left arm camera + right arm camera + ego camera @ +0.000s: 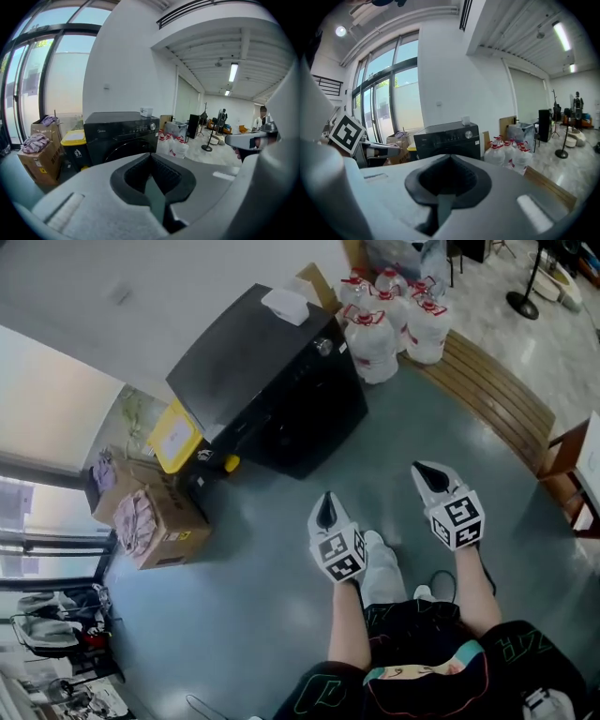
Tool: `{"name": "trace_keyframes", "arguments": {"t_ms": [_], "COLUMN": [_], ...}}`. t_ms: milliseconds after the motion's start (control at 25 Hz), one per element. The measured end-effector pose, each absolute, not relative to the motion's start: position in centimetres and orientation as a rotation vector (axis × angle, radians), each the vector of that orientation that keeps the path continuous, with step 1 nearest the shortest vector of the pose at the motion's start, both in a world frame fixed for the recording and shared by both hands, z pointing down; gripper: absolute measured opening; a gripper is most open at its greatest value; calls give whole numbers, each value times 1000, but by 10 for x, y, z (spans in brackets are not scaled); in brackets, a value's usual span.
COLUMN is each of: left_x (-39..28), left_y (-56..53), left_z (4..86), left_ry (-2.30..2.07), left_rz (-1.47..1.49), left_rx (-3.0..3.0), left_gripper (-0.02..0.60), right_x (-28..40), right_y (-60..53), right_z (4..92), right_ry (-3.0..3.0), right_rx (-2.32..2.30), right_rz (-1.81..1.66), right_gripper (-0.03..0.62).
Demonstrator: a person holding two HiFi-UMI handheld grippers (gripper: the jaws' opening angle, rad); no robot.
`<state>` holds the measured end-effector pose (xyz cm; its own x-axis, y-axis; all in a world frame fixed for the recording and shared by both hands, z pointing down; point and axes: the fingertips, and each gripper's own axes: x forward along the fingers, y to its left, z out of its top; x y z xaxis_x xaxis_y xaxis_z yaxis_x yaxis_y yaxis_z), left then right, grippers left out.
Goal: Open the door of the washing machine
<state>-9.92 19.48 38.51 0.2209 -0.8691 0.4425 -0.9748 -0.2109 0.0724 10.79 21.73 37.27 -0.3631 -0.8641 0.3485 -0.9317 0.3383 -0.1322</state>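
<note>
On the grey floor against the white wall stands the black front-loading washing machine (272, 381), its round dark door (123, 149) closed and a small white box (284, 306) lying on its top. Both grippers are held out in front of the person, well apart from the machine and pointing toward it. The left gripper (326, 509) has its jaws pressed together with nothing between them, and so does the right gripper (428, 474), which sits a little nearer the wooden bench (497, 395). A cluster of red-capped water jugs (389, 320) stands just beside the machine on one side; on the other are a yellow-lidded bin (173, 437) and an open cardboard box (159, 526) holding pinkish cloth.
</note>
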Motion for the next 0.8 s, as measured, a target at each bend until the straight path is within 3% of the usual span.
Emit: {"name": "trace_keyframes", "arguments": {"t_ms": [360, 800], "left_x": [-124, -109], "left_y": [78, -25], "left_z": [413, 438], "left_ry": [-1656, -1687], "left_rz": [470, 478], "left_rx": [2134, 2016], "left_gripper": [11, 11], "right_x": [72, 91], "right_y": [106, -18], "right_z": [388, 410], "right_ry": [-2344, -2339], "right_rx": [1561, 1439], "right_rz": [492, 537], "right_gripper": [3, 3]}}
